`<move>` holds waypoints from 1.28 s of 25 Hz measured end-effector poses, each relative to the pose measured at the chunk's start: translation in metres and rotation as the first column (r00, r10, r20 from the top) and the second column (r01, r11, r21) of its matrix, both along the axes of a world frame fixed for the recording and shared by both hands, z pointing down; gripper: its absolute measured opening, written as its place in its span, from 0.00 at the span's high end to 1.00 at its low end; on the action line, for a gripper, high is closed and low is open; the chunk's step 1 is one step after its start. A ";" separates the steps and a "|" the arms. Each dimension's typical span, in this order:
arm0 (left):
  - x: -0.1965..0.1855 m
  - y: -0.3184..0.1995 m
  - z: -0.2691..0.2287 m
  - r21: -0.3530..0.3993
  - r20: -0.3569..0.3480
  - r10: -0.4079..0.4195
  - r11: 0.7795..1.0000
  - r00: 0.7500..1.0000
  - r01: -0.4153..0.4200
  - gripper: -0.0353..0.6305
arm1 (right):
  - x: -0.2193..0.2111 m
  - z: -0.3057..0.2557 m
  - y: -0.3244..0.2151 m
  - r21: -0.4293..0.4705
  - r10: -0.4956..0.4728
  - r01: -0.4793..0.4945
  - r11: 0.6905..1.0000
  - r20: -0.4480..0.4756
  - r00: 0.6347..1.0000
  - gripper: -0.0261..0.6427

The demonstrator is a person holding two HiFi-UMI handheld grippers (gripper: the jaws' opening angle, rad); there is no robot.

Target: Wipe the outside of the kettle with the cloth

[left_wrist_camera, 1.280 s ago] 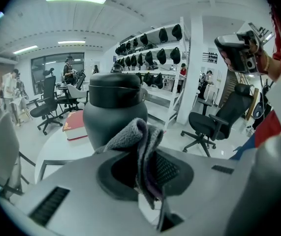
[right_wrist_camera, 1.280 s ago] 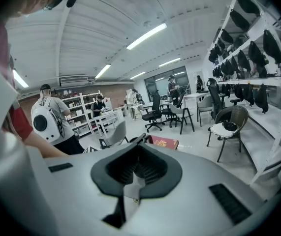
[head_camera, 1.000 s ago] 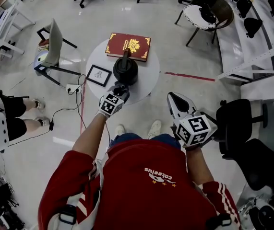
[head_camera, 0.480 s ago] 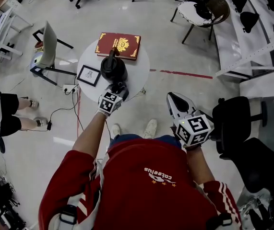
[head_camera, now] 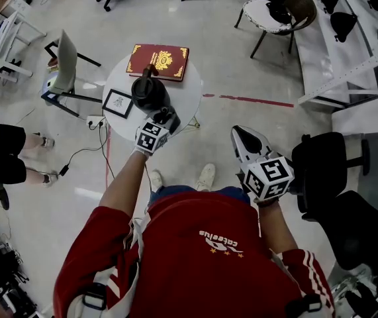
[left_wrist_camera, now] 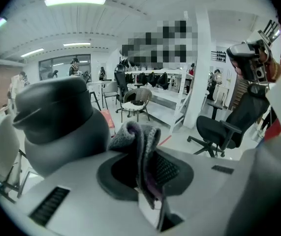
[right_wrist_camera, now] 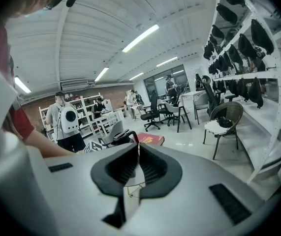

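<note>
L claw (head_camera: 167, 118) clamps grey cloth (left_wrist_camera: 139, 141) just beside kettle (head_camera: 147, 93), at its 5 o'clock. Kettle sits mid round table (head_camera: 187, 98), book (head_camera: 159, 61) at its 12. R claw (head_camera: 244, 140) closed, empty, off table.

Bright, even indoor light from ceiling strip lamps (left_wrist_camera: 75, 1). Shadows are soft and short, with a faint sheen on the pale floor (head_camera: 255, 65). Head view is sharp, edges slightly bent. Both gripper views show heavy fisheye, with black vignette in the corners. In the left gripper view, the close-up kettle (left_wrist_camera: 66, 117) and cloth (left_wrist_camera: 138, 136) look soft; the background is crisper.
</note>
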State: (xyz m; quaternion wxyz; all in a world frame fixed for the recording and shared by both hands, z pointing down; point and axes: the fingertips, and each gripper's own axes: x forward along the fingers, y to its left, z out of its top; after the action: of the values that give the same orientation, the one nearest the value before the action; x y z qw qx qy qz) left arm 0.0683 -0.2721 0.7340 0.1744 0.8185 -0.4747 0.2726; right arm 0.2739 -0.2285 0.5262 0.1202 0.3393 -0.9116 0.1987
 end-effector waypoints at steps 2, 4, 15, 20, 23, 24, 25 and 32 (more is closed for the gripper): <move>0.002 -0.003 -0.005 0.012 0.001 0.005 1.000 1.000 -0.005 0.87 | 0.001 0.001 0.000 -0.003 0.003 -0.003 1.000 0.002 1.000 0.93; 0.003 -0.007 -0.012 0.025 0.000 0.011 1.000 1.000 -0.011 0.87 | 0.002 0.001 0.000 -0.006 0.004 -0.004 1.000 0.003 1.000 0.93; 0.009 -0.022 -0.060 0.121 0.015 0.071 0.990 0.997 -0.072 0.87 | -0.026 -0.008 -0.001 0.008 -0.007 0.007 1.000 0.007 1.000 0.93; 0.000 -0.018 -0.088 0.168 -0.018 0.038 0.985 0.999 -0.034 0.87 | -0.053 -0.016 0.004 0.015 -0.029 0.029 0.999 0.010 1.000 0.93; -0.006 -0.015 -0.109 0.203 -0.016 0.038 0.978 0.999 -0.034 0.87 | -0.070 -0.023 0.005 0.030 -0.043 0.042 0.999 0.015 0.999 0.93; -0.008 -0.015 -0.117 0.214 -0.021 0.043 0.976 0.999 -0.037 0.87 | -0.076 -0.026 0.005 0.038 -0.047 0.047 0.998 0.016 0.999 0.93; -0.010 -0.013 -0.125 0.224 -0.032 0.047 0.974 0.998 -0.039 0.87 | -0.081 -0.029 0.005 0.043 -0.050 0.050 0.998 0.019 0.999 0.93; -0.032 0.012 -0.173 0.282 -0.060 0.052 0.959 0.997 -0.033 0.87 | -0.114 -0.043 0.018 0.060 -0.065 0.063 0.996 0.031 0.997 0.93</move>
State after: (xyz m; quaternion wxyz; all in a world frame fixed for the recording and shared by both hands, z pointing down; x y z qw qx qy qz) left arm 0.0359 -0.2604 0.5610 0.0664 0.8537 -0.4847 0.1785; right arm 0.1597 -0.2106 0.4831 0.1016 0.3099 -0.9293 0.1733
